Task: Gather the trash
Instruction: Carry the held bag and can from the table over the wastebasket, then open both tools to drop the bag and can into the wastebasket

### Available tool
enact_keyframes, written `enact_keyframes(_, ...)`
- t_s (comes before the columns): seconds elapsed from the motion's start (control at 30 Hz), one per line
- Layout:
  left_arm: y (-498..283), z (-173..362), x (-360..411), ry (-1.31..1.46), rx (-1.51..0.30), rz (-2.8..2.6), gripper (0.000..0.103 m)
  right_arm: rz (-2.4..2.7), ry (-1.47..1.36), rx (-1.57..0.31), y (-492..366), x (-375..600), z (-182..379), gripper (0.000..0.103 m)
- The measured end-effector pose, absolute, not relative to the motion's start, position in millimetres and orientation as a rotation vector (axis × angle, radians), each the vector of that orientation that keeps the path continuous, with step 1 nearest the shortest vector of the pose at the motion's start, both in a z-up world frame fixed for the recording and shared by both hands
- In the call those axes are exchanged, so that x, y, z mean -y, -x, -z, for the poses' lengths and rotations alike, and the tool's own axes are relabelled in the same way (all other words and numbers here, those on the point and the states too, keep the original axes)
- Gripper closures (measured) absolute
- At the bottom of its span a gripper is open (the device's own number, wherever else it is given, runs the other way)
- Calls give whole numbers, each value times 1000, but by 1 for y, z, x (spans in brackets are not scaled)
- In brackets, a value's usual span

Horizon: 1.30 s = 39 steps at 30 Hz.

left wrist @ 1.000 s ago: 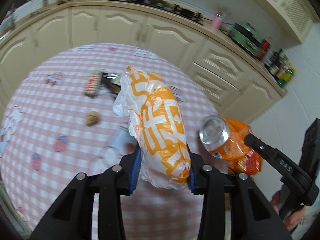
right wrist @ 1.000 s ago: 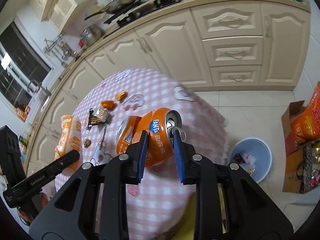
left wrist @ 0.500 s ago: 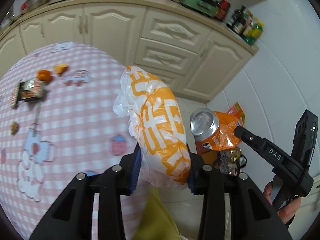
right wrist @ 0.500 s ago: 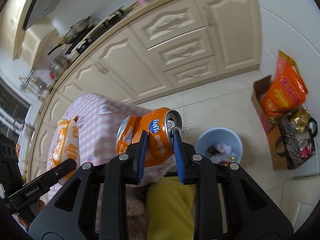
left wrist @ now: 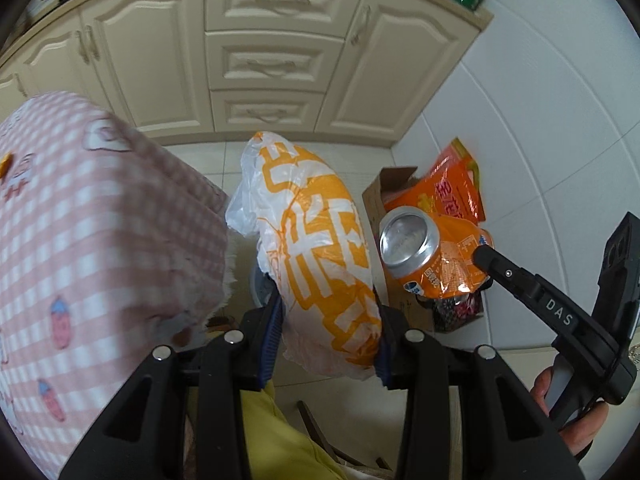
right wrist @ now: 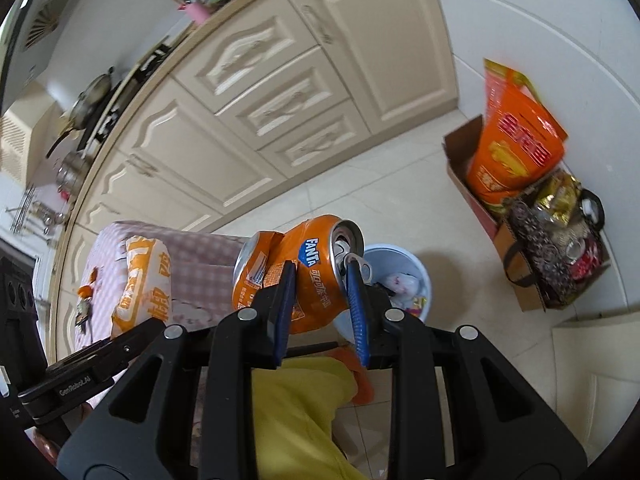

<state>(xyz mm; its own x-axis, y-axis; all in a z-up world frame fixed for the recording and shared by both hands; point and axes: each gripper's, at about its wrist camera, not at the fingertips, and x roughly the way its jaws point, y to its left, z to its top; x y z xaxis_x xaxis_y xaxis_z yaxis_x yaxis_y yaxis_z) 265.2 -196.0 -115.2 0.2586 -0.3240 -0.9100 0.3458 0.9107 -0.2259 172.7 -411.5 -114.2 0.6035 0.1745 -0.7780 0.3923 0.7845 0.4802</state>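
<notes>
Can: a crushed orange Fanta can [right wrist: 298, 276] is clamped in the right claw [right wrist: 320, 300] at frame centre, just above the pale blue bin [right wrist: 404, 276].
Bag: an orange-and-white plastic bag [left wrist: 320, 272] is pinched low by the left claw [left wrist: 328, 334], centre of the left view.
Bin risk: the bin is half hidden behind the can; an early release could land the can on the floor tiles.
Bag risk: the light film may drift wide of the rim.
Counter: small scraps [right wrist: 86, 292] remain on the pink-checked counter [right wrist: 200, 272], lower left.
</notes>
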Motion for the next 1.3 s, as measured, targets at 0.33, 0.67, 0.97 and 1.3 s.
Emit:
enact_keyframes(0.33, -276, 132, 223, -124, -1210, 418, 49, 180, -719, -975, -175, 429, 140, 77)
enact_keyframes(0.67, -270, 118, 184, -106, -1188, 337, 48, 86, -747, -990, -206, 404, 133, 25)
enact_keyframes(0.97, -261, 112, 165, -101, -1192, 303, 47, 112, -666, -967, -195, 385, 119, 25)
enact_keyframes(1.3, -240, 94, 143, -58, -1152, 306, 41, 112, -593, -939, -175, 360, 97, 25)
